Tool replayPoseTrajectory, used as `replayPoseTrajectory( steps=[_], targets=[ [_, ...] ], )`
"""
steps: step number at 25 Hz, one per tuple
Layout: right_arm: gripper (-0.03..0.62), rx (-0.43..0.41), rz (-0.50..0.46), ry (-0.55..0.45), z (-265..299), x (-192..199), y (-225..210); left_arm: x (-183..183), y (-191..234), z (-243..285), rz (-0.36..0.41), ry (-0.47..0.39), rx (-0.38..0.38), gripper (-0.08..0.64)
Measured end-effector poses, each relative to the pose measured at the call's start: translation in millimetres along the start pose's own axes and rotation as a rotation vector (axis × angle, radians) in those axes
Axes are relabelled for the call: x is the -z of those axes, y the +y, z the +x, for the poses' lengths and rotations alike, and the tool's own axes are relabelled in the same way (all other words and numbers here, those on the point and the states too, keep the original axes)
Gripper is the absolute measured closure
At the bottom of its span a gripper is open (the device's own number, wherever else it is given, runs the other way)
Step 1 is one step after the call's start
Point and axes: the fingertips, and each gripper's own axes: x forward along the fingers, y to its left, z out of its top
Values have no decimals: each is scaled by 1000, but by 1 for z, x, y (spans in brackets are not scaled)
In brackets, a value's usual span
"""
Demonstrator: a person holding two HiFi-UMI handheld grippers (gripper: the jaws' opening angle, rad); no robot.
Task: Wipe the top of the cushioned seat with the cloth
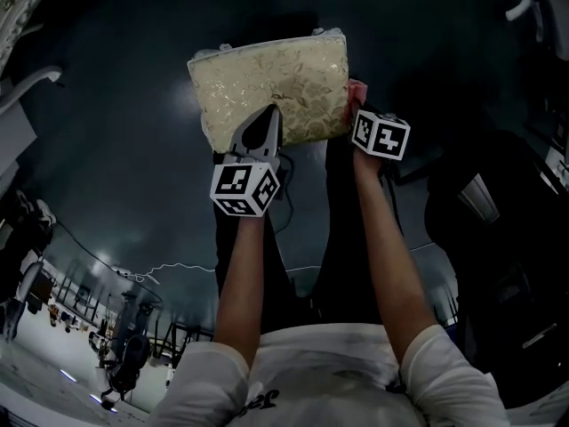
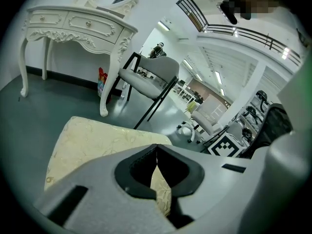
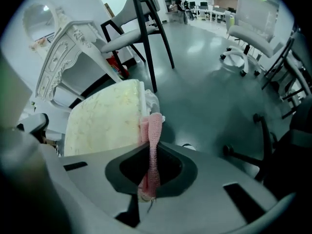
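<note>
Well, the cushioned seat [image 1: 276,83] is a puffy square pad, pale cream w/ shiny gold leaves all over. It sits at the top middle of the head view, on a dark floor [image 1: 107,149]. Its top looks smooth & flat.

Both arms reach straight out from the bottom of the head view, side by side, bare up to the short white sleeves. The left gripper [image 2: 157,147] is at the seat's near edge, a bit left of the middle. Its jaws are closed together, tips touching, w/ nothing clamped; you just see the cream pad past them.

The right gripper [image 3: 151,147] is at the seat's right edge. Its jaws squeeze the cloth [image 3: 154,128] – a pink knit one, bunched up thin. The cloth pokes out past the tips, right beside the pad's side.

In the left gripper view, a white curly table [image 2: 78,26] is at the upper left & a grey chair [image 2: 151,77] is near the middle – both well behind the seat.
</note>
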Motion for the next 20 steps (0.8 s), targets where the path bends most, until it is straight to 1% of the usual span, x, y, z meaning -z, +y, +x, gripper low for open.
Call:
replayPoseTrajectory(
  steps=[3, 5, 6, 8, 10, 12, 16, 18, 20],
  targets=[
    [566, -1, -9, 14, 4, -1, -6, -1, 5, -7, -13, -8, -14, 545],
    [566, 11, 11, -2, -7, -5, -3, -5, 13, -14, -13, -12, -20, 545],
    [566, 6, 23, -22, -16, -7, 4, -7, 19, -18, -12, -15, -24, 545],
    [566, -36, 34, -64, -33, -9, 28, -13, 33, -32, -11, -29, -41, 545],
    [566, -110, 33, -83, -42, -4, 70, -21, 53, -49, -12, -48, -66, 545],
    [566, -199, 16, -72, -40, 7, 120, -28, 76, -65, -15, -64, -96, 545],
    [566, -356, -50, -2, -11, 41, 226, -37, 125, -96, -24, -82, -157, 545],
    [566, -415, -97, 36, 4, 60, 272, -36, 144, -113, -30, -86, -182, 545],
    [566, -459, -138, 70, 19, 79, 310, -32, 157, -129, -37, -89, -206, 545]
  ],
)
